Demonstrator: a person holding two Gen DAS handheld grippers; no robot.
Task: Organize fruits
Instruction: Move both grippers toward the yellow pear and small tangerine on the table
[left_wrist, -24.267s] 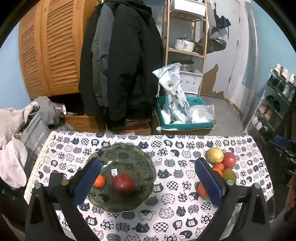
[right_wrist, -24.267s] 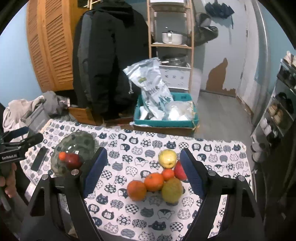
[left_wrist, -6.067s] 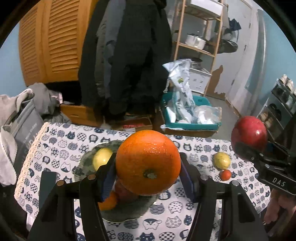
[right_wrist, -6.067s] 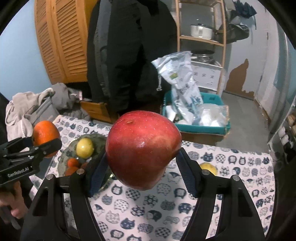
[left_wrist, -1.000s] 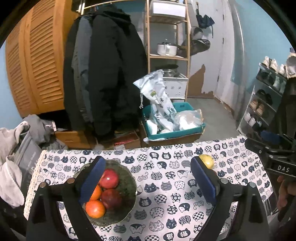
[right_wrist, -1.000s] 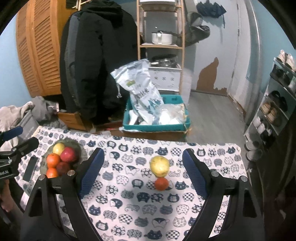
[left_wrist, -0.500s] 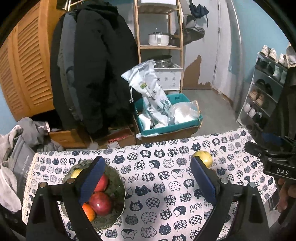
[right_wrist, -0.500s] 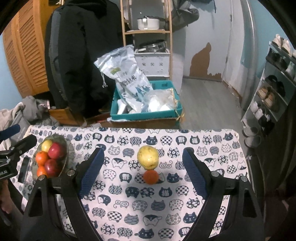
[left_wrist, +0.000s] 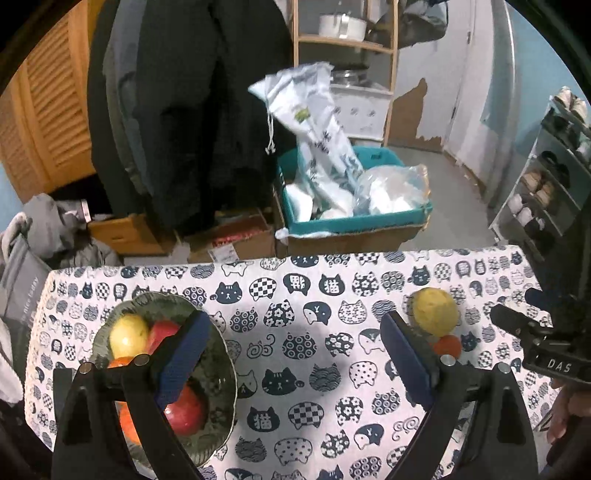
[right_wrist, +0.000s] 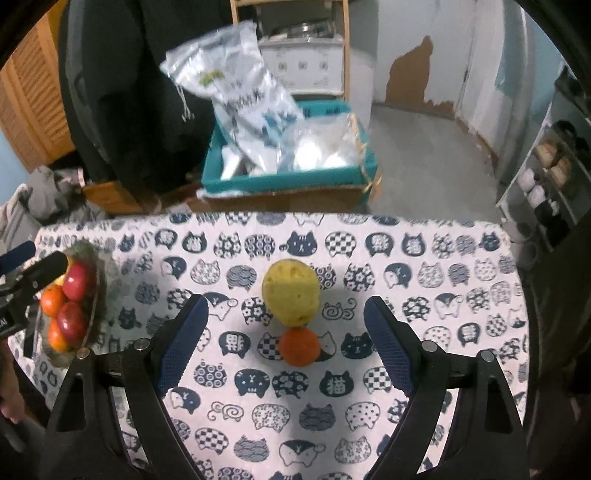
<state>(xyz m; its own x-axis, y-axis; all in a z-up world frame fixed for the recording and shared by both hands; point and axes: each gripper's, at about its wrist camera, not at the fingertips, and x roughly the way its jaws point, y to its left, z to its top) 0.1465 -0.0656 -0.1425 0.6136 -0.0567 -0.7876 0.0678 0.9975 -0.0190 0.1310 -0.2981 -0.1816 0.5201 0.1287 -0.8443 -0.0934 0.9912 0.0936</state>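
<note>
Straight ahead of the right tool (right_wrist: 284, 328), between its wide-open, empty jaws, the small orange (right_wrist: 299, 346) lies on the desk (right_wrist: 424, 302), touching the yellow fruit (right_wrist: 290, 296) just beyond it. The pair lines up fore-and-aft along the tool's reach, orange nearer. The left tool (left_wrist: 295, 354), also open and empty, hovers by the bowl (left_wrist: 221, 365), well apart from the orange, so the right likely takes it.

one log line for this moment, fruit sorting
left hand-held gripper: open, empty | right hand-held gripper: open, over small orange | yellow fruit also on table | bowl: apples, oranges
</note>
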